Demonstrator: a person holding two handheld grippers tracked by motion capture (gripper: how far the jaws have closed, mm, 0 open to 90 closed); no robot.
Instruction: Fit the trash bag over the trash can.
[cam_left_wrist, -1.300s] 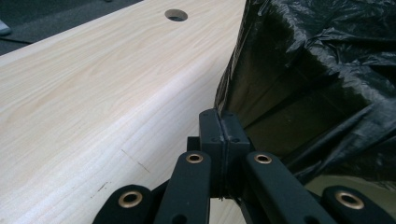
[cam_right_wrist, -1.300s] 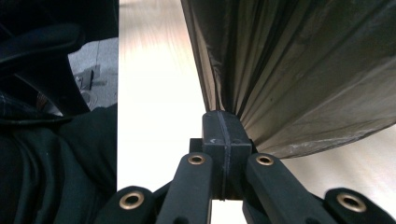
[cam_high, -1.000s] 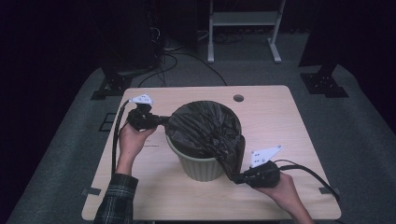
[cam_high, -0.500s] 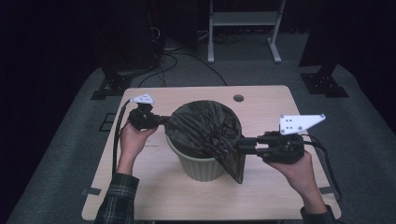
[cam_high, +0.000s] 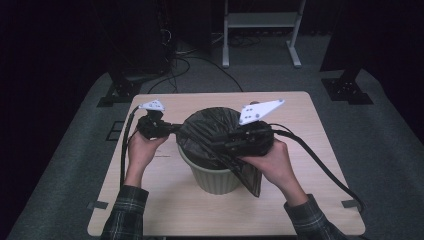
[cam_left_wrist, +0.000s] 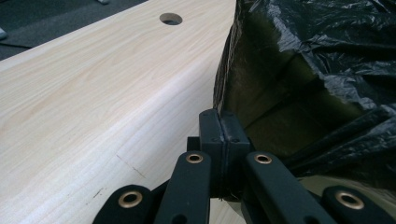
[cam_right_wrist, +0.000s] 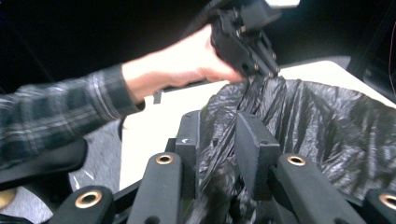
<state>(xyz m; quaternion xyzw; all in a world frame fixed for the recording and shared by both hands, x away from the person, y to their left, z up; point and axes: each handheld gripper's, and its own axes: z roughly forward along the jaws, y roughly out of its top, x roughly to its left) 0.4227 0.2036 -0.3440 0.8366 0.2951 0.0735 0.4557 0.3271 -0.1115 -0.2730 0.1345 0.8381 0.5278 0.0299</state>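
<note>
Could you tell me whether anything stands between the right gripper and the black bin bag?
Nothing visible does: the right gripper already has a fold of the black bin bag between its jaws, above the green bin.

Lining a pale green bin (cam_high: 214, 176) mid-table: crinkled black bag (cam_high: 210, 134), stretching between left gripper (cam_high: 172, 127) and right gripper (cam_high: 220, 144), one flap draping outside.

Black bag (cam_high: 215, 137) drapes over the bin (cam_high: 212, 177); bin's rim and inside hidden. Right gripper (cam_high: 222, 145): jaw tips lost against bag folds in high view. Right gripper view: sleeve (cam_right_wrist: 51, 112) and far hand (cam_right_wrist: 182, 60) blurred. Both forearms cut off at near edge.
</note>
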